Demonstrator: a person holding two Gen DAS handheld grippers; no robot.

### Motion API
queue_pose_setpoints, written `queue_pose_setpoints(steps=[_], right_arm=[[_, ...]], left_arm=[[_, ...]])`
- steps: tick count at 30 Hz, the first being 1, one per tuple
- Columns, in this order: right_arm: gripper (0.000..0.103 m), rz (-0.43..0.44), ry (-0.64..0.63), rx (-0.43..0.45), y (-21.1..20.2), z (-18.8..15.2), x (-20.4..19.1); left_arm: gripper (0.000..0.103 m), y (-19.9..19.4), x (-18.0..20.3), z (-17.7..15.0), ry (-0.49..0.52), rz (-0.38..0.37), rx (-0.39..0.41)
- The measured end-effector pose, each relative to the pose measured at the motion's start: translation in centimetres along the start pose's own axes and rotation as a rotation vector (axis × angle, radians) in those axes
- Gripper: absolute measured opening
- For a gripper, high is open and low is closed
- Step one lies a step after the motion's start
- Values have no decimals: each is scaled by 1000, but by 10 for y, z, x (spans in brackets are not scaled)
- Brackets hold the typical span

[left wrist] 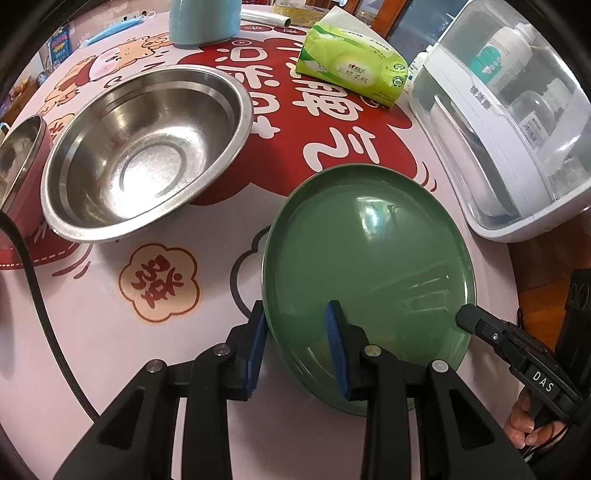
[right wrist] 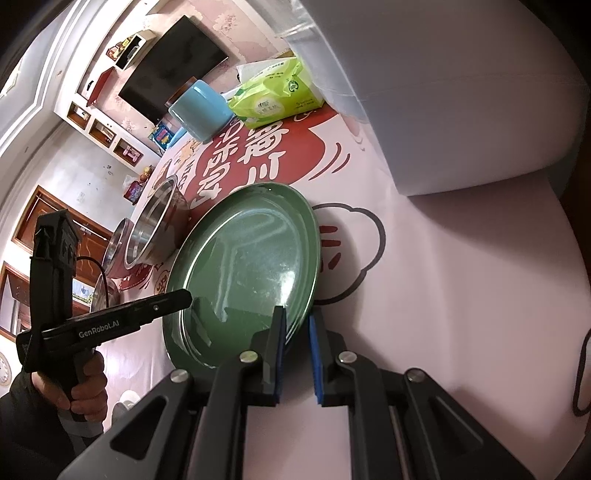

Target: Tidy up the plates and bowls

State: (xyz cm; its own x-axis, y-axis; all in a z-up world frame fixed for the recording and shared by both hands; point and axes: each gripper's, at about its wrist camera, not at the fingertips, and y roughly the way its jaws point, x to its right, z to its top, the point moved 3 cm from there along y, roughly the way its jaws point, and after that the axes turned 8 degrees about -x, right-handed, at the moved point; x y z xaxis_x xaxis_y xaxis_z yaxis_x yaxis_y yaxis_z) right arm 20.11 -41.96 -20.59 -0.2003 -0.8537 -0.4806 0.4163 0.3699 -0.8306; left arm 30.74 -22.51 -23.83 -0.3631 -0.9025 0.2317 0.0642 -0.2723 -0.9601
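A green plate (left wrist: 369,258) lies on the printed tablecloth, near the front edge; it also shows in the right wrist view (right wrist: 251,258). My left gripper (left wrist: 295,325) is open, its two blue pads straddling the plate's near-left rim. My right gripper (right wrist: 297,325) has its pads close on either side of the plate's right rim; whether they press it I cannot tell. It shows at the plate's right edge in the left wrist view (left wrist: 469,319). A steel bowl (left wrist: 144,151) sits left of the plate. A red-sided steel bowl (left wrist: 20,162) is further left.
A white appliance with a clear lid (left wrist: 517,122) stands to the right. A green tissue pack (left wrist: 351,62) and a blue cup (left wrist: 203,20) sit at the back. A black cable (left wrist: 33,280) crosses the left side of the table (left wrist: 110,332).
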Motion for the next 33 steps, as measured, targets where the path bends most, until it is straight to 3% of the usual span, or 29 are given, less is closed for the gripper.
queue_pose_setpoints(steps=[14, 33], right_arm=[[12, -9, -110, 37, -34, -29, -18], [12, -44, -280, 53, -72, -95, -62]], left_arm=[[30, -39, 13, -45, 16, -22, 43], [30, -97, 10, -141, -33, -34, 121]])
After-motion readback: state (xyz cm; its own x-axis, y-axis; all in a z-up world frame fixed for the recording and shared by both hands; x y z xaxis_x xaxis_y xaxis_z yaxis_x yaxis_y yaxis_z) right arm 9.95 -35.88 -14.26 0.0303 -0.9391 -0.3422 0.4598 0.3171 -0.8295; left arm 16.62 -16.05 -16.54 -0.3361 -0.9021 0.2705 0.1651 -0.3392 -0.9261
